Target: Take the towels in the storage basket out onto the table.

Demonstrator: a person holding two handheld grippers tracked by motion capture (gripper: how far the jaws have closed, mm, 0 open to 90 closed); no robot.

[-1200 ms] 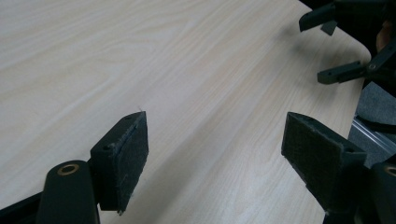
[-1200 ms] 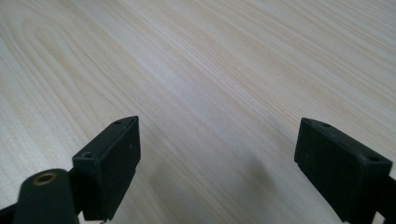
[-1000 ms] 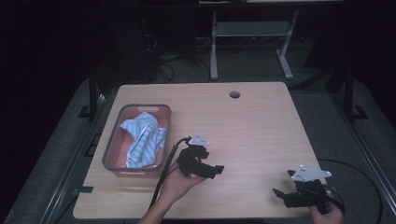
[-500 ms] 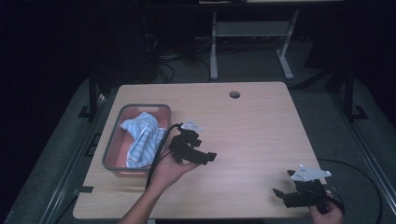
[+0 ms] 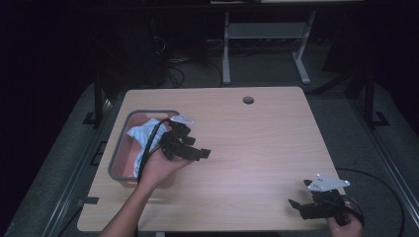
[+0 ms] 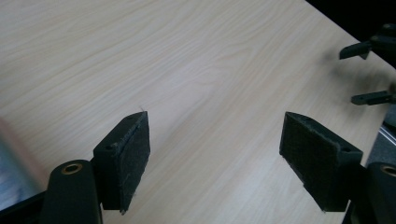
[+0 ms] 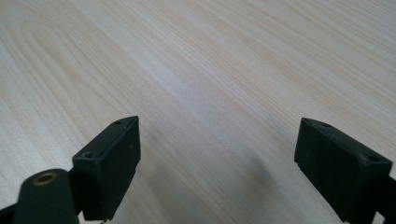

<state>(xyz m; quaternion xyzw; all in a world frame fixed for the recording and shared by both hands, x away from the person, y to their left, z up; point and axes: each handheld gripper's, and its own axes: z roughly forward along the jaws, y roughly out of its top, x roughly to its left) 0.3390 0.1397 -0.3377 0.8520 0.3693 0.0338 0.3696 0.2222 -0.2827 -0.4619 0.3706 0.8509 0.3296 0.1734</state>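
Left gripper (image 5: 195, 149) held above the tabletop (image 5: 257, 148) just past the right rim of the bin (image 5: 114, 160), jaws spread wide with nothing between them, pointing toward the tabletop's right edge. Seen along its own jaws in the left gripper view (image 6: 215, 158): two black padded faces well apart, bare pale wood grain below, a blurred reddish edge of the bin (image 6: 14, 140) at the lower left. Cable trailing from this gripper back over the bin toward the near edge, forearm coming in from the near edge at the left.

Grey-rimmed, reddish bin sitting by the tabletop's left edge, about midway along it. Inside, a crumpled white and light-blue cloth (image 5: 143, 134), bunched toward the bin's far end, partly covered by the gripper and its cable. Not touched by the jaws, as far as can be told.

Right gripper (image 5: 299, 207) low at the near right corner of the tabletop, grey three-cornered plate on top, jaws likewise apart and empty. In the right gripper view (image 7: 219, 163), both pads standing wide over bare wood. Also visible in the left gripper view as two dark jaw tips (image 6: 369, 70) at the upper right.

Round cable hole (image 5: 248, 100) near the far edge, right of centre.
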